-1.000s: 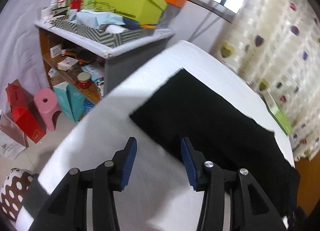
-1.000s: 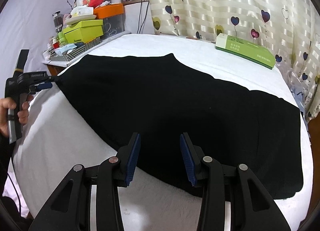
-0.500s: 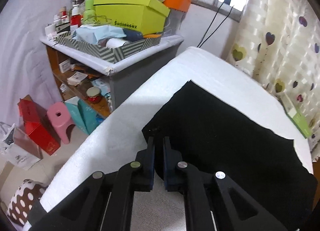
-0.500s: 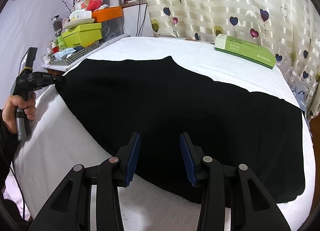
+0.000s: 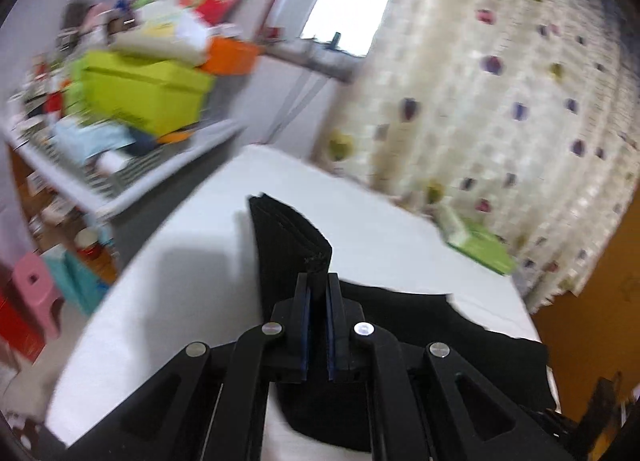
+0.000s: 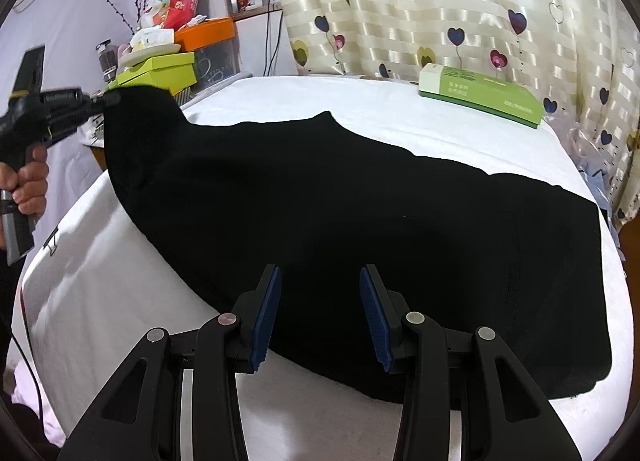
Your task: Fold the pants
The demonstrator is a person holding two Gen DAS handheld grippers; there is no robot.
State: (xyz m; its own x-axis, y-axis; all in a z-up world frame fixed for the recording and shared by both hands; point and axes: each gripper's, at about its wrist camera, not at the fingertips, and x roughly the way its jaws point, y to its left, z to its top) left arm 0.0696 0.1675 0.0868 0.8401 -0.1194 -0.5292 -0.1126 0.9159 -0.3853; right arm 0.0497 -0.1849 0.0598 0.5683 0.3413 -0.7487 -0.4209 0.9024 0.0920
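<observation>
Black pants [image 6: 360, 221] lie spread across a white bed [image 6: 100, 289]. My left gripper [image 5: 317, 281] is shut on the pants' left end [image 5: 292, 237], which stands up off the bed in a bunched fold. In the right wrist view that left gripper [image 6: 106, 99] is held by a hand [image 6: 26, 185] at the far left, with the cloth lifted into a peak. My right gripper [image 6: 320, 293] hangs open above the near edge of the pants, nothing between its blue pads [image 6: 266, 309].
A green and white box [image 6: 480, 95] lies on the far side of the bed, before heart-patterned curtains [image 6: 460, 9]. A cluttered shelf unit [image 5: 120, 149] with a lime-green box [image 5: 140, 97] stands left of the bed. A pink stool [image 5: 32, 293] sits on the floor.
My left gripper went from open beside the pants' corner to shut on it, then lifted that end up off the bed. The right gripper has stayed open and hardly moved.
</observation>
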